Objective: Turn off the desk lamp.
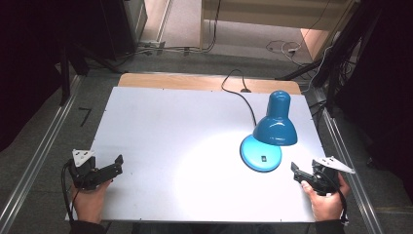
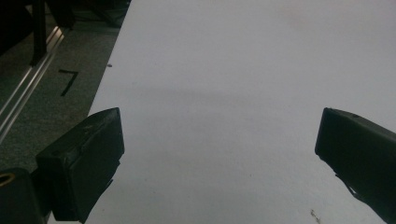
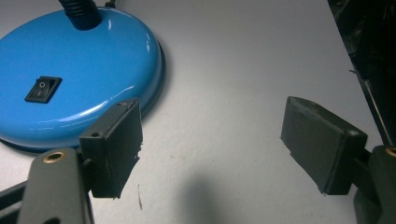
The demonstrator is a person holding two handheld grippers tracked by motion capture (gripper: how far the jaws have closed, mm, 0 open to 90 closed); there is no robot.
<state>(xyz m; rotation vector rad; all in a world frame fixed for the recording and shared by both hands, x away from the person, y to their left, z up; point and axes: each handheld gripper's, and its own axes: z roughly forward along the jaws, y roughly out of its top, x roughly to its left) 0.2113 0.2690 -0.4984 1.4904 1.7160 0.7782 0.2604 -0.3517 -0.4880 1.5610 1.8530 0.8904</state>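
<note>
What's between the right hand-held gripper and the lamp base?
Nothing: bare white table separates the right hand-held gripper from the lamp base in the high view. The right gripper view shows its open jaws just short of the base.

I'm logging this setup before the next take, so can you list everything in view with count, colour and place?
Round-based blue metal desk lamp: one, blue, right half of the table, shade bent down over its base, lit.
Black rocker switch: one, black, on the lamp's base.
Black power cord: one, black, runs from the lamp over the table's far edge.
White table top: one, white, centre.
Left gripper: one, black, near left corner, open.
Right gripper: one, black, near right corner beside the lamp's base, open.
</note>
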